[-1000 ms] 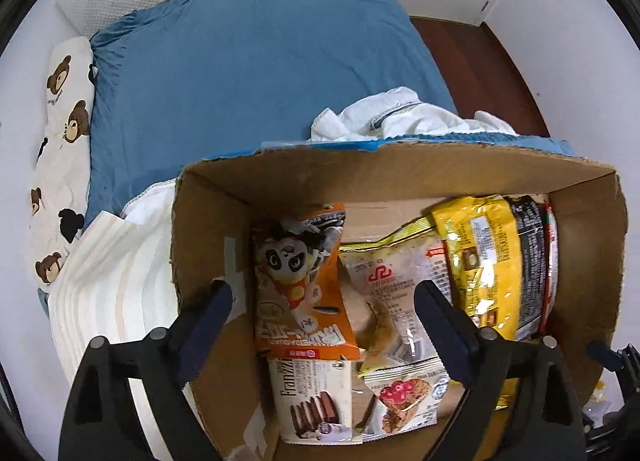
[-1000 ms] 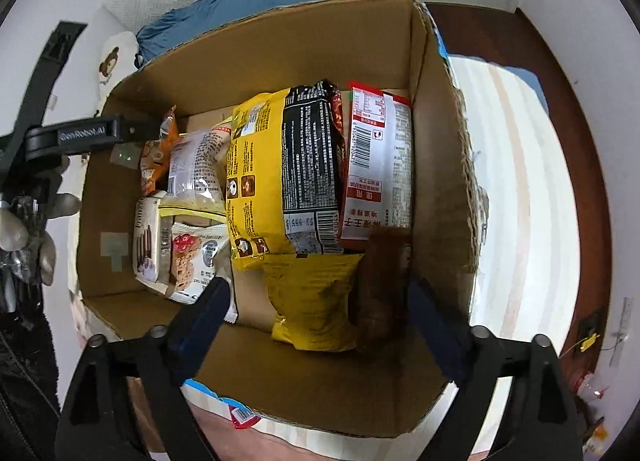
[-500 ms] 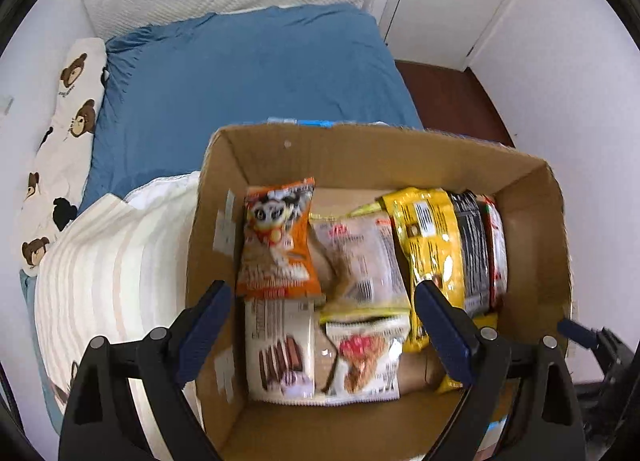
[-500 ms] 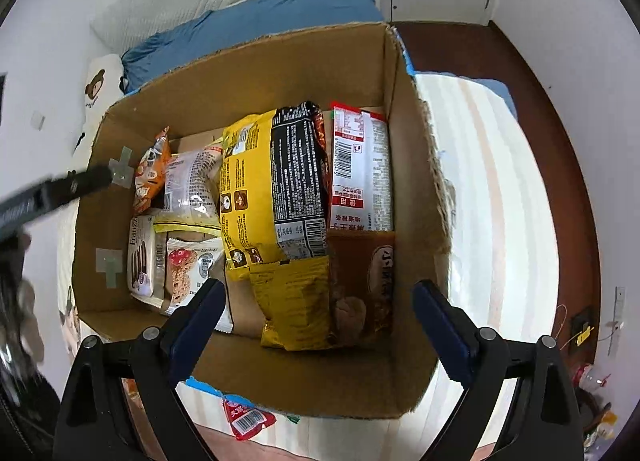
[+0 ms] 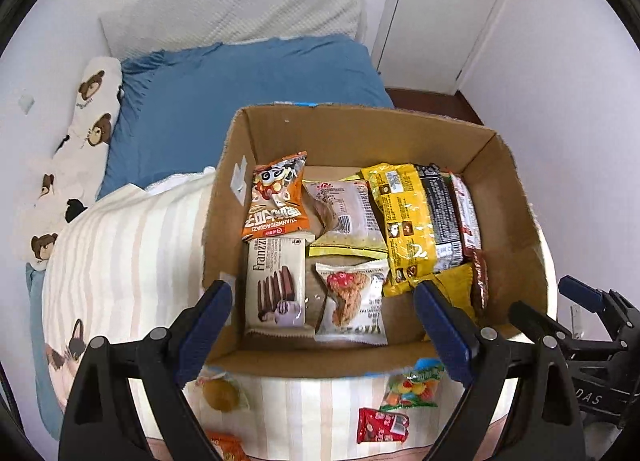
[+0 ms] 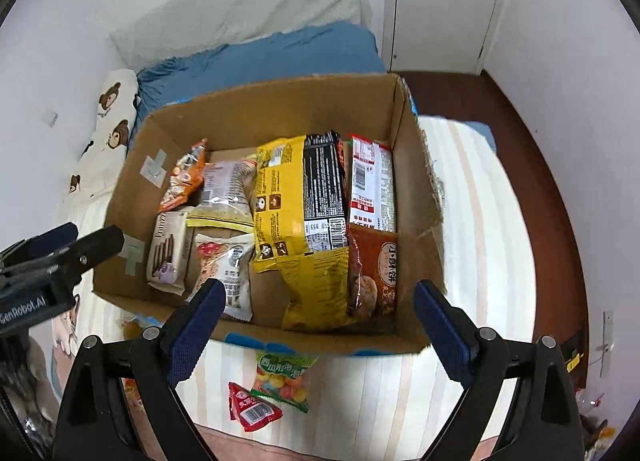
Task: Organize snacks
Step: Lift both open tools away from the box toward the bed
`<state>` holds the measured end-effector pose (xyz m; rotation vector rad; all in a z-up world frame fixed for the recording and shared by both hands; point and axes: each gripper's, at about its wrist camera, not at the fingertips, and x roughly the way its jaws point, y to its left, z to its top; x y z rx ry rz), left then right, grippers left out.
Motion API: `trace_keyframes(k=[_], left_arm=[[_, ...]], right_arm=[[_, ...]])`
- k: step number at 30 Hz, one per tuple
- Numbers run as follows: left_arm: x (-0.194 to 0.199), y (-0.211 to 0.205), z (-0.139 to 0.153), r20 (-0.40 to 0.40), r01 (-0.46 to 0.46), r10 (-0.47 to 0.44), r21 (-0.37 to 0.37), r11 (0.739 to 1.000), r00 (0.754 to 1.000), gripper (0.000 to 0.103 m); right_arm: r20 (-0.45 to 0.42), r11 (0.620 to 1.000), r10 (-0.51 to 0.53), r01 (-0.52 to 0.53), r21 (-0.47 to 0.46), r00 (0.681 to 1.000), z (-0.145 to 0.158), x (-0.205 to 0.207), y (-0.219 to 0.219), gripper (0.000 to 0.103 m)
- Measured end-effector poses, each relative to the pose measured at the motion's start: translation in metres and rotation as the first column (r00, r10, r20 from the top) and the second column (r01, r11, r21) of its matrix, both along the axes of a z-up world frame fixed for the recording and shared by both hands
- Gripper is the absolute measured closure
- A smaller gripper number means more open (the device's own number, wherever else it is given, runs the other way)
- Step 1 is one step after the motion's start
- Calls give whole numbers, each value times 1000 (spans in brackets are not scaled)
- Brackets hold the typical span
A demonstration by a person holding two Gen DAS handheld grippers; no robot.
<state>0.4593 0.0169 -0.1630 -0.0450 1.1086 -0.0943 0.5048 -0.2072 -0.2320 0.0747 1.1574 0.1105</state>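
**Snack box on bed, both grippers clear**

Striped bedding [image 5: 120, 261] formed the work surface, with a blue sheet [image 5: 240, 81] and a white door [image 5: 448, 1] beyond it.

Nearest the cameras, the left gripper [image 5: 324, 325] and the right gripper [image 6: 316, 321] hung above the near edge of the cardboard box [image 5: 360, 129]. Both sets of jaws stood wide apart with nothing between them and no pad touching any item.

Loose snacks lay on the bedding just in front of the box: a green candy bag [image 6: 284, 377], a red sachet [image 6: 250, 409] beside it, and a round yellow item [image 5: 220, 393] further left.

Inside the box, the near row held a Franzzi wafer pack [image 5: 276, 281] at the left, a white pastry pack [image 5: 352, 301] just beside it, and a brown snack pack [image 6: 374, 273] at the right. The far row held an orange cartoon bag [image 5: 276, 197] at the left, then a clear bread pack [image 5: 344, 209]. A large yellow-and-black pack [image 6: 300, 193] lay right of centre, with a red-and-white pack [image 6: 372, 181] against the right wall.

A bear-print pillow [image 5: 88, 117] lay along the far left wall.
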Motion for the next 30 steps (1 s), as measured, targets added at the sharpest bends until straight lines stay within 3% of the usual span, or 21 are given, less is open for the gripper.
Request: trace_keyframes(k=[19, 26, 30], left_arm=[[-106, -7, 66, 213, 41, -49, 43, 998, 976, 10], [-127, -8, 74, 240, 45, -50, 25, 999, 969, 10], [-134, 3, 69, 238, 15, -14, -3, 1000, 971, 10]], right_arm=[[207, 1000, -5, 7, -10, 978, 76, -91, -8, 6], [240, 1000, -16, 11, 25, 971, 95, -118, -15, 6], [201, 997, -18, 1, 80, 979, 87, -124, -17, 4]])
